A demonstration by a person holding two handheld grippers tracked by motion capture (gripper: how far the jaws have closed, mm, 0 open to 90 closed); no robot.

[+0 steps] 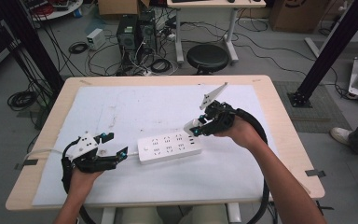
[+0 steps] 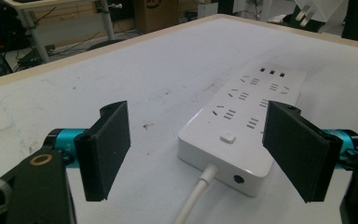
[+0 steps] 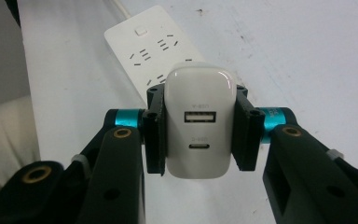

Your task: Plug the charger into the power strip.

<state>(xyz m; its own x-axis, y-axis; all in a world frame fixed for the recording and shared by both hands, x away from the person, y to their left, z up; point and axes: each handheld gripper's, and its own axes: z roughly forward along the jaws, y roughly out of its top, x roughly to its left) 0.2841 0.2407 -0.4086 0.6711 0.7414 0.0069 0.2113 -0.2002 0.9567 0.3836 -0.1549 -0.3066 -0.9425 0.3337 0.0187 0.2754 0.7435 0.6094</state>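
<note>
Clamped in the right tool (image 3: 200, 130), a white plastic USB charger (image 3: 199, 126) hangs above the long white power strip's (image 1: 169, 147) right end on the desk (image 1: 279, 100); left tool (image 1: 112, 145), jaws apart, faces its cord end.

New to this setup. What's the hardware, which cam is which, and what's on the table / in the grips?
There is no robot arm here: a person holds a two-jaw gripper in each hand. The high view looks down from above the person's side of the table; the forearms enter from the bottom. The other two pictures come from cameras riding on each gripper, looking along its black jaws.

On the white mat lies a white power strip, its cord leaving the end nearer the left gripper.

The left gripper's jaws stand wide apart, holding nothing, aimed at the cord end of the strip. The right gripper is clamped on a white USB charger, its two ports facing the camera, held above the strip's far end. The plug side faces away, so whether it touches the strip is unclear.
</note>
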